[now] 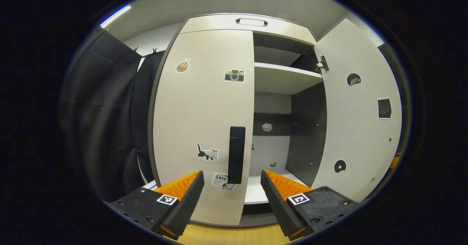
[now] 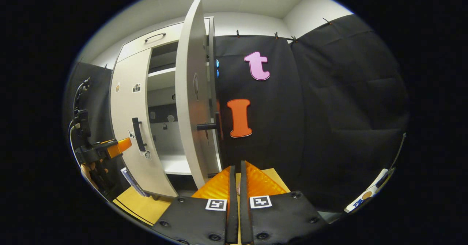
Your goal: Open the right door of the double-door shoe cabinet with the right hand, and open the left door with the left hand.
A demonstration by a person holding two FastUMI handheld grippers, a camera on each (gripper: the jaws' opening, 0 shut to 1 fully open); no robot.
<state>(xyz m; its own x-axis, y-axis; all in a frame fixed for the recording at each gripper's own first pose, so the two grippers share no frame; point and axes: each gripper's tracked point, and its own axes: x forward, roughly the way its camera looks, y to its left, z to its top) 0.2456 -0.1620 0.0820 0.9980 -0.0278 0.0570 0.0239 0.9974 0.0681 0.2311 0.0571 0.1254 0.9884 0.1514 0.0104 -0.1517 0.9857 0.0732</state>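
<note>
Standing open, right door (image 1: 356, 109) swung wide, bare shelves (image 1: 281, 77) and dark inner wall exposed. Left door (image 1: 203, 120) closed, stickers scattered over its face, black handle (image 1: 236, 154) at its inner edge. Drawer (image 1: 248, 22) along cabinet top. Left gripper (image 1: 232, 181) fingers wide apart, holding nothing, handle just ahead between them, not touching. Right gripper (image 2: 236, 173) fingers nearly together, empty, near right door's edge (image 2: 188, 91), its handle (image 2: 208, 126) ahead and apart.

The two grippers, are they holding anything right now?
No. The left gripper is open in front of the left door's handle, not touching it. The right gripper is shut with nothing between its fingers, away from the open right door.
</note>
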